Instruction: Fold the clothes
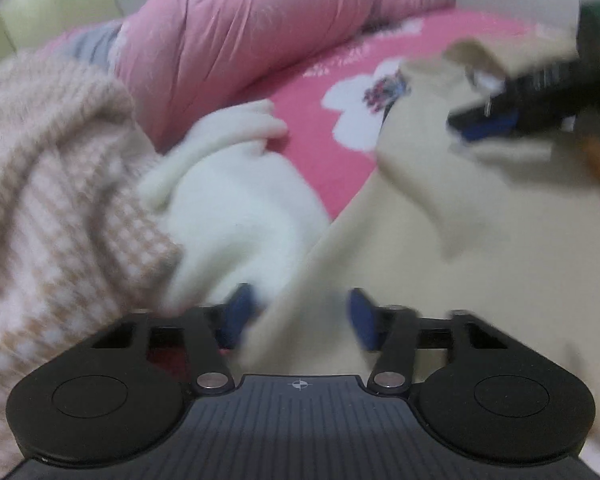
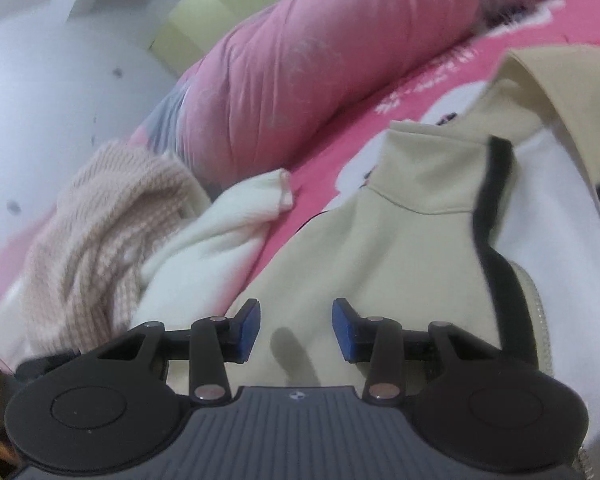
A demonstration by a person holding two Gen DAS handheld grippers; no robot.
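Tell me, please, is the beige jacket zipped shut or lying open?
Open: the beige jacket has its front panel turned back, exposing white lining beside the dark zipper edge.

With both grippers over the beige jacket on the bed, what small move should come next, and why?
Probably lower the right gripper onto the beige jacket and close on a fold of it. Its blue pads stand apart with only flat cloth below them, so nothing is held yet. The left gripper has beige cloth between its pads, though blur hides whether it grips. The jacket lies open and unfolded on the pink sheet.

Black grippers with blue pads

Left gripper (image 1: 300,314) and right gripper (image 2: 296,330): ribbed grey bodies, round black discs, silver pivot screws.
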